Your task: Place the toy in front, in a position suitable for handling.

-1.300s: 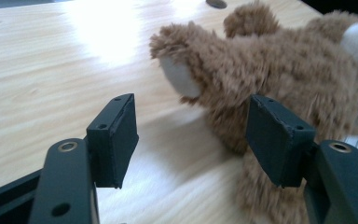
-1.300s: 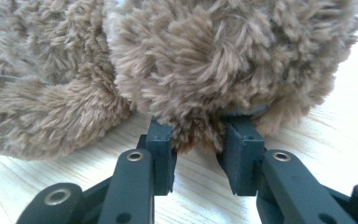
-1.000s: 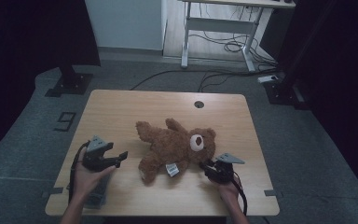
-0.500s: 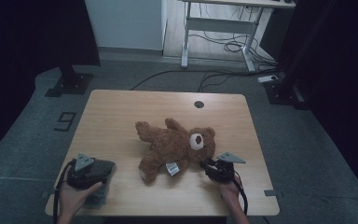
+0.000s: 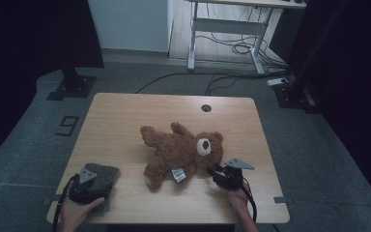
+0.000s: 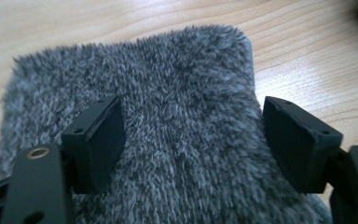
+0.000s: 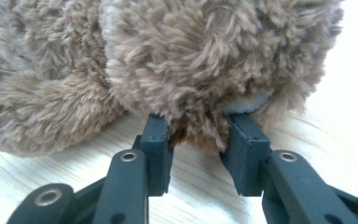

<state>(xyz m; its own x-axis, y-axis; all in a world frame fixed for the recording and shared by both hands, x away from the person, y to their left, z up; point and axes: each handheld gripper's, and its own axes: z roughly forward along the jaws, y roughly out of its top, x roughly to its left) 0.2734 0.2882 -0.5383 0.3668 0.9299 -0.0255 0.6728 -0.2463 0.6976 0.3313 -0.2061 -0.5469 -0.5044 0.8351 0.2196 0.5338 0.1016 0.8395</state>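
Two hand-held grippers work at a light wooden table (image 5: pixel 125 116). Left gripper (image 5: pixel 89 186), at the near left corner of the table in the high view, sits over a grey fuzzy cloth (image 5: pixel 104 173) that lies flat on the wood. In the left gripper view its jaws stand wide apart, one at each side of the grey fuzzy cloth (image 6: pixel 182 116), with pile showing between them; the pads are low over the fabric, and contact cannot be told. The person's left hand (image 5: pixel 75 212) wraps the gripper's body from the near edge.

Right gripper (image 5: pixel 221 173), at the near right of the table, points toward a brown teddy bear (image 5: pixel 178 150) lying on its back near the table's middle, head toward the right. In the right gripper view the jaws are drawn in to a narrow gap and pinch a tuft of brown plush at the underside of the teddy bear (image 7: pixel 205 60), just above the tabletop. A white tag (image 5: pixel 178 175) lies at the bear's near side, between the two grippers. The person's right hand (image 5: pixel 239 198) holds the gripper from below.
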